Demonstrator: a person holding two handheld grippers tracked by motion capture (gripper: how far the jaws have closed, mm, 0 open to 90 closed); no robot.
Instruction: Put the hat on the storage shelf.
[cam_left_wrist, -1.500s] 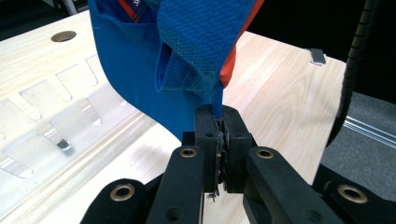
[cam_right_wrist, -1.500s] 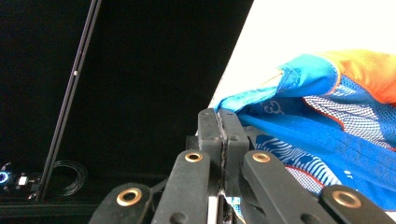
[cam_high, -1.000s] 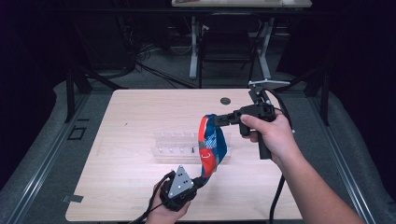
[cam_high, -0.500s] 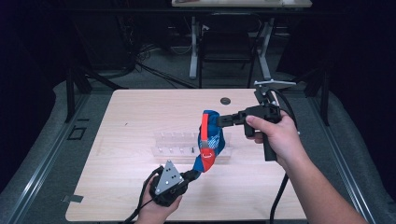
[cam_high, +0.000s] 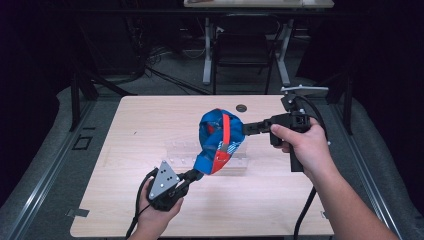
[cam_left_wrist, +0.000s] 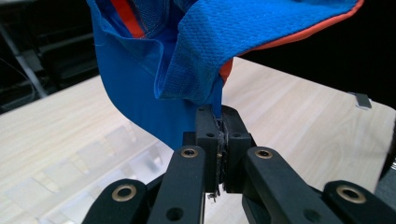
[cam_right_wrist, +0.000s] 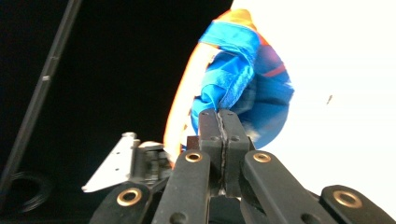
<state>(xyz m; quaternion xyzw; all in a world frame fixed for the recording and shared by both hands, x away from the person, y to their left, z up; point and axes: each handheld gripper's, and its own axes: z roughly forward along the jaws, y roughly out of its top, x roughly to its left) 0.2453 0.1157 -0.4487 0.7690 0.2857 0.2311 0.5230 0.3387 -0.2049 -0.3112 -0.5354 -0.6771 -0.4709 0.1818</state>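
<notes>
Both claws clamped shut on edges of blue cloth (cam_high: 218, 142) above clear rack (cam_high: 235, 162): left claw (cam_high: 196, 174), right claw (cam_high: 246, 129); thin pinches, likely to slip under tension.

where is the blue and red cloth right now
In the high view the blue and red cloth hangs above mid-table, over the clear plastic tray, clamped between the left gripper below and the right gripper at its right.
</notes>
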